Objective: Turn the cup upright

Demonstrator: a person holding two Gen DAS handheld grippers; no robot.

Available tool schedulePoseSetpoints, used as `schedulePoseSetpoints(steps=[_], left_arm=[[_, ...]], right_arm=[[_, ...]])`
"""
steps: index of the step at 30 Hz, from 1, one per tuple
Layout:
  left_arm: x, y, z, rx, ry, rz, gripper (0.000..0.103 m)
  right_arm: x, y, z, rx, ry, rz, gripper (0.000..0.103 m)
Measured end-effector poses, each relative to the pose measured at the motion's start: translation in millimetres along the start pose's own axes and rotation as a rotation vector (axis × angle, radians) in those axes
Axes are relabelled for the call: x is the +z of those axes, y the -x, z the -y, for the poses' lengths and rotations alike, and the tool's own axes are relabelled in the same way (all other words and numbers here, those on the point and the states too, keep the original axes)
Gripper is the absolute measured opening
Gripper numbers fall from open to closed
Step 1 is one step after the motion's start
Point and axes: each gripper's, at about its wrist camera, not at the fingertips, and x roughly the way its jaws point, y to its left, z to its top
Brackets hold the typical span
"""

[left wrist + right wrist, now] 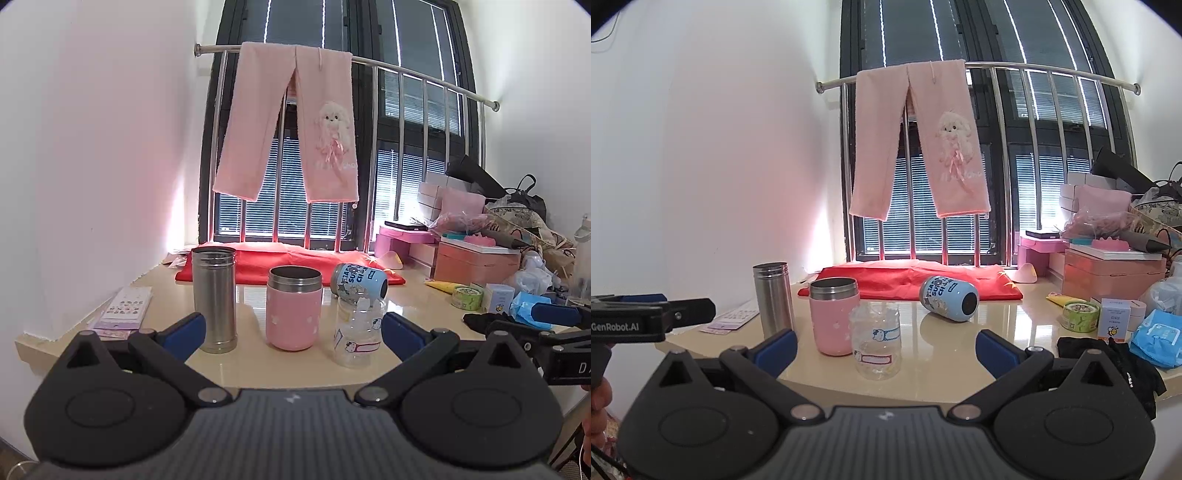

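A light blue cup with cartoon print (pixel 948 299) lies on its side on the beige table (pixel 942 373), dark end toward me; it also shows in the left wrist view (pixel 357 280), behind the clear jar. A steel tumbler (pixel 214 299), a pink cup (pixel 293 308) and a clear plastic jar (pixel 357 332) stand upright in a row in front. My left gripper (pixel 293 332) is open and empty, short of the row. My right gripper (pixel 885 350) is open and empty, near the table's front edge, the blue cup beyond it.
A red cloth (pixel 912 280) lies behind the cups under the window railing. Pink boxes (pixel 1112 273), a tape roll (pixel 1080 314), a blue packet (pixel 1158 338) and a black cloth (pixel 1108 354) crowd the right side. A sticker sheet (pixel 123 306) lies at the left.
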Motion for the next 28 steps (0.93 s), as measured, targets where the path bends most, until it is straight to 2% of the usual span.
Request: schedulePoseSetpoints(steps=[28], left_arm=[[-0.2,0.5,-0.5,-0.012,0.002,-0.001,0.103]], right_arm=[[1.2,0.3,0.6,0.000,0.004,0.000,0.103]])
